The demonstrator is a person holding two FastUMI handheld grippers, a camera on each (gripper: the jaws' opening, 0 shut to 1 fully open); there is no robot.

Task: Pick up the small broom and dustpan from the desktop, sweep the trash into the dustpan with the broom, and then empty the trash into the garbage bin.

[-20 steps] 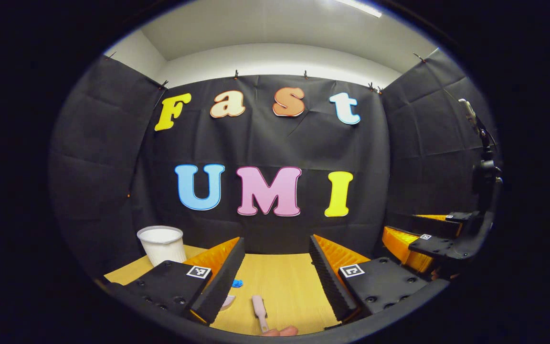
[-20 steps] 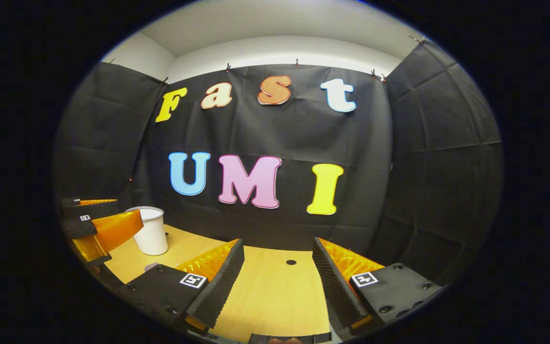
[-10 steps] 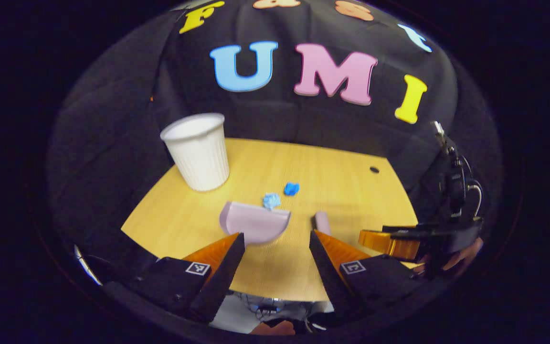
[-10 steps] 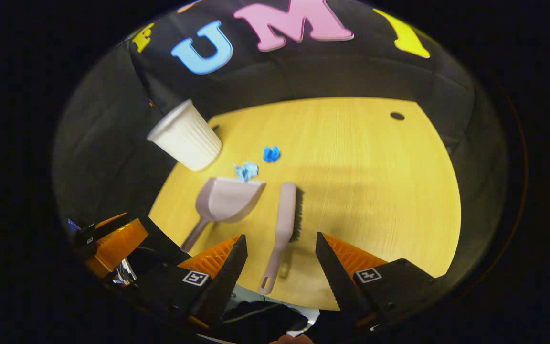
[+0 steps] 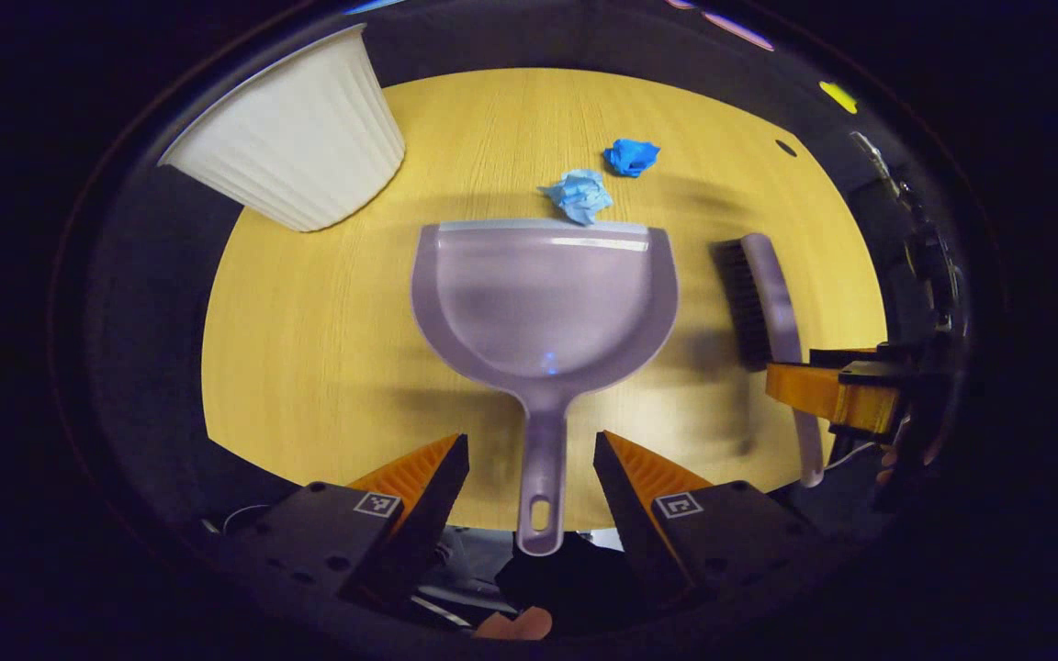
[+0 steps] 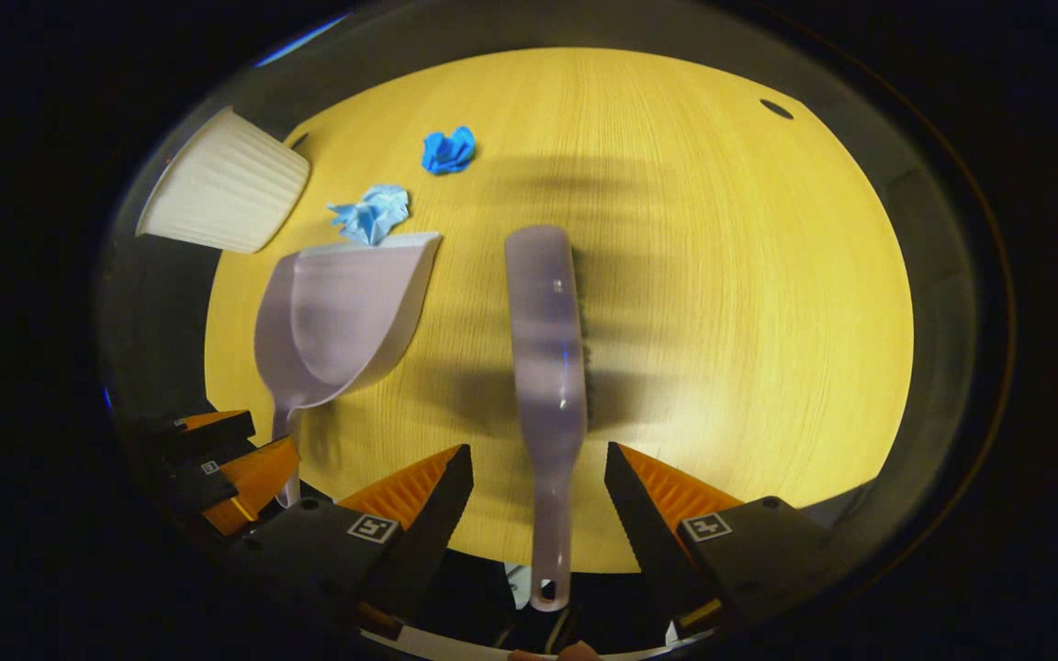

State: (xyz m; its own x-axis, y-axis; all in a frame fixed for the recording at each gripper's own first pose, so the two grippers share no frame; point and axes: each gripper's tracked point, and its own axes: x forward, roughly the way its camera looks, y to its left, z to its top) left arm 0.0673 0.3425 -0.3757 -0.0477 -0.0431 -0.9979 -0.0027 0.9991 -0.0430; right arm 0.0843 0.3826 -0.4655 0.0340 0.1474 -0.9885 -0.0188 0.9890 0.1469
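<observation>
1. Left gripper (image 5: 531,459): spread wide, 1 finger on each side of the dustpan handle, touching nothing; hovering above the near edge of the desktop (image 5: 309,349).
2. Right gripper (image 6: 536,464): likewise spread wide, straddling the broom handle without contact.
3. Dustpan (image 5: 543,298): flat on the desktop, mouth pointing away toward the trash, thin handle running back over the near edge with a hanging hole at its tip. Looks like thin moulded plastic, so probably light, stiff and rather slick.
4. Best hold, judging by shape: mid-handle, ahead of the hanging hole, pads square on the 2 flat sides; a grip at the tip likely lets the pan droop or twist.
5. Broom (image 6: 547,358): lying on its side just right of the dustpan, dark bristles facing away from it, narrow handle toward the near edge. Same light plastic by the look of it; bristles soft, back rigid.
6. Best hold: the narrow handle below the brush head, firm enough to resist rolling during a sweep.
7. Trash: 2 crumpled blue scraps, the pale one (image 5: 578,195) touching the pan's lip, the darker one (image 5: 631,156) a little beyond. Nearly weightless, prone to skitter.
8. Garbage bin (image 5: 295,151): white, ribbed, at the far left corner; likely light enough to tip if knocked.
</observation>
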